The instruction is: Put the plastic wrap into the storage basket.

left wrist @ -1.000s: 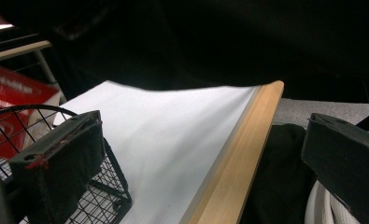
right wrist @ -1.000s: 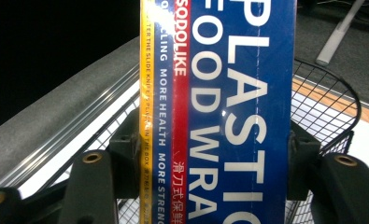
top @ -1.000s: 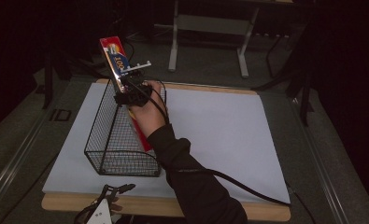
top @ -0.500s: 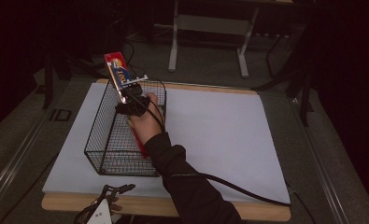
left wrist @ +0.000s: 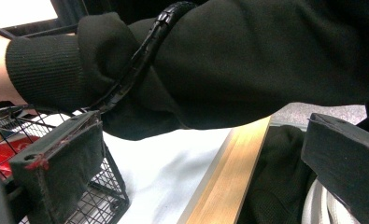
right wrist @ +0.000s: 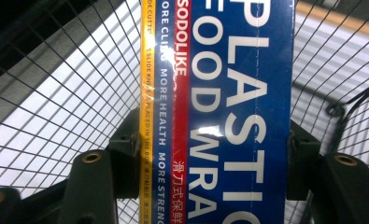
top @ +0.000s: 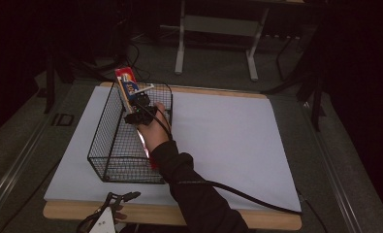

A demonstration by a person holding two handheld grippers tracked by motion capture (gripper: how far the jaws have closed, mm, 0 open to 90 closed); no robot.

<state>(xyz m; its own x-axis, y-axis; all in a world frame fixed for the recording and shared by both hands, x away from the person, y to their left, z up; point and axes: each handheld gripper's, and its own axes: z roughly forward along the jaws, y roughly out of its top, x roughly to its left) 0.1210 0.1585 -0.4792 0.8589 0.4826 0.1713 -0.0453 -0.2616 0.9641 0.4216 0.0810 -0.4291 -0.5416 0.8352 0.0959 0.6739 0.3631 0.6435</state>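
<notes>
Plastic wrap box (right wrist: 229, 112) is clenched between the two jaws of the right gripper (top: 139, 109), which press on its two long sides, so the jaws stand only as far apart as the box is wide. In the high view the box (top: 127, 83) rises from the gripper at a slant, its long axis pointing up and away toward the far left corner of the wire basket (top: 112, 145), and its top end stands above the basket rim. The gripper itself is inside the far end of the basket, with mesh on both sides of it in the right gripper view. I judge that the box must tilt and go down along the length of the basket to lie in it. The left gripper (top: 112, 209) is well apart, at the near edge of the table (top: 257, 221), with its jaws spread and nothing between them
</notes>
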